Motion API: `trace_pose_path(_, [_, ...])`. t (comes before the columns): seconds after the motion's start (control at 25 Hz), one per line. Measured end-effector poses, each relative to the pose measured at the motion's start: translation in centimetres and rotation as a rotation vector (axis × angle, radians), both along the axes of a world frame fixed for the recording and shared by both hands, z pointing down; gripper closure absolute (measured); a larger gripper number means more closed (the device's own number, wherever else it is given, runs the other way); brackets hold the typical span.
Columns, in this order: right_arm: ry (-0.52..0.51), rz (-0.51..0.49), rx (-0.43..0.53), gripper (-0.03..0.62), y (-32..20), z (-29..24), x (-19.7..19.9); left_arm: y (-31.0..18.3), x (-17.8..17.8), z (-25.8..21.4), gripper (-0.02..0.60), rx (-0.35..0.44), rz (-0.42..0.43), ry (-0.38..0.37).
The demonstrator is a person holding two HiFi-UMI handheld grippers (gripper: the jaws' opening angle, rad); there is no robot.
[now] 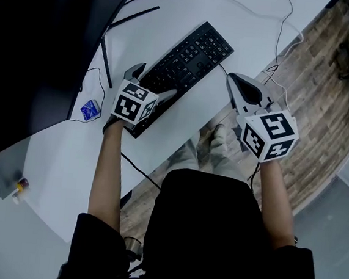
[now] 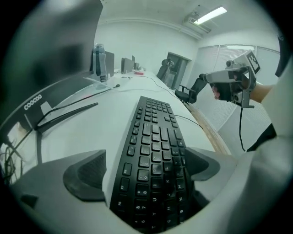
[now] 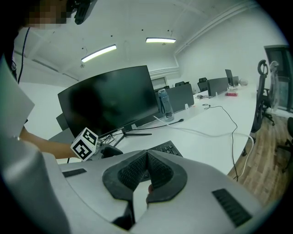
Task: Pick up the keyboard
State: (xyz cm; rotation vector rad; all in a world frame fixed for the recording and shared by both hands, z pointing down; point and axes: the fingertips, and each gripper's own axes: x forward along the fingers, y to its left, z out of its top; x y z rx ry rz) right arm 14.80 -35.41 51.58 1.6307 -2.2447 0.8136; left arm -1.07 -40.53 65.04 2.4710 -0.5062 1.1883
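Observation:
A black keyboard (image 1: 191, 61) lies slantwise on the white desk (image 1: 62, 156). My left gripper (image 1: 150, 83) is over its near end, open, with one finger on each long side of the keyboard (image 2: 153, 155). In the left gripper view the left pad (image 2: 87, 173) stands clear of the keys with a strip of desk between, and the right pad (image 2: 203, 162) sits close to the other edge. My right gripper (image 1: 234, 80) hangs shut off the desk's front edge, to the right of the keyboard, with nothing in it. Its pads (image 3: 153, 171) meet, and the keyboard's far end (image 3: 165, 148) shows beyond them.
A big dark monitor (image 1: 42, 49) fills the desk's left, its stand legs (image 1: 106, 55) reaching close to the keyboard. A small blue packet (image 1: 90, 109) lies left of my left gripper. Thin cables (image 1: 260, 15) cross the far desk. Wooden floor (image 1: 326, 89) lies to the right.

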Motion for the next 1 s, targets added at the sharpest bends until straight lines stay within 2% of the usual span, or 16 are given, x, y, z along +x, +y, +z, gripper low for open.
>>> trace_pose_path(0.16, [0.000, 0.004, -0.014, 0.589, 0.0, 0.6, 0.0, 0.6, 0.3, 1.5, 0.037, -0.034, 0.084, -0.056])
trace_pose_path(0.36, [-0.003, -0.001, -0.024, 0.589, 0.1, 1.0, -0.1, 1.0, 0.6, 2.2, -0.002, -0.075, 0.129, -0.077])
trace_pose_path(0.52, [-0.009, -0.005, -0.030, 0.589, 0.3, 1.2, -0.2, 2.2, 0.6, 2.6, -0.019, -0.101, 0.214, -0.130])
trace_pose_path(0.8, [-0.019, -0.012, -0.038, 0.589, 0.3, 1.6, -0.7, 2.7, 1.0, 3.1, -0.021, -0.056, 0.233, -0.167])
trace_pose_path(1.0, [-0.023, -0.022, -0.049, 0.589, 0.3, 2.1, -1.2, 2.7, 0.7, 3.1, -0.021, -0.072, 0.230, -0.201])
